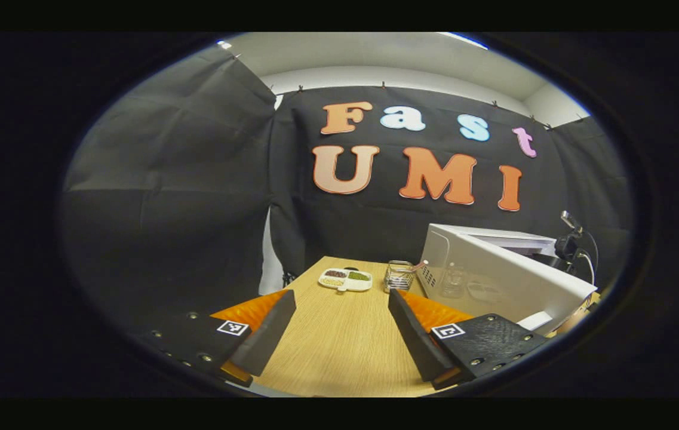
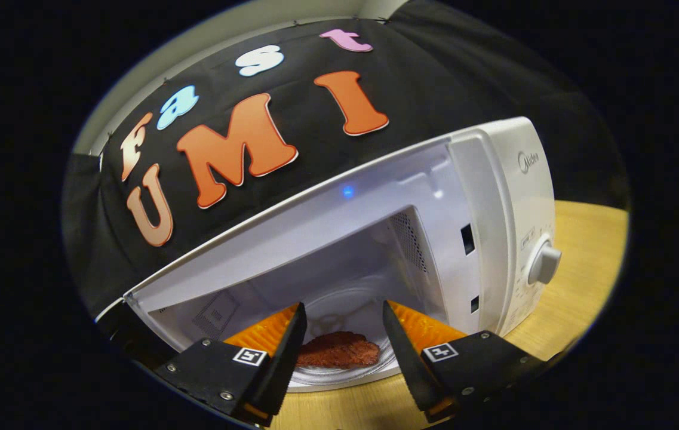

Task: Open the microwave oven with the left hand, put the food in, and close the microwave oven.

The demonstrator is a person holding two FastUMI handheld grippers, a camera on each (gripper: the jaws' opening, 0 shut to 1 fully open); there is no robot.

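Microwave (image 2: 494,197) door ajar; food (image 2: 338,350) inside on turntable. Right gripper (image 2: 339,352) spread, empty, before cavity. Left gripper (image 1: 342,334) spread, empty, beside microwave.

The left gripper (image 1: 341,292) is showing two wedge-shaped fingers (image 1: 267,334), flat on their inner faces and tapering toward the tips. Each is wearing a plate (image 1: 488,343) at 5 and 7 o'clock, dotted with small round screws (image 1: 205,358). A square black-and-white marker (image 1: 448,330) is sitting on each plate (the pattern is perhaps too small to read). The right gripper (image 2: 343,304) is carrying the same build: tapered fingers (image 2: 279,358), screwed plates (image 2: 208,364) and square markers (image 2: 250,356) near 6 o'clock.
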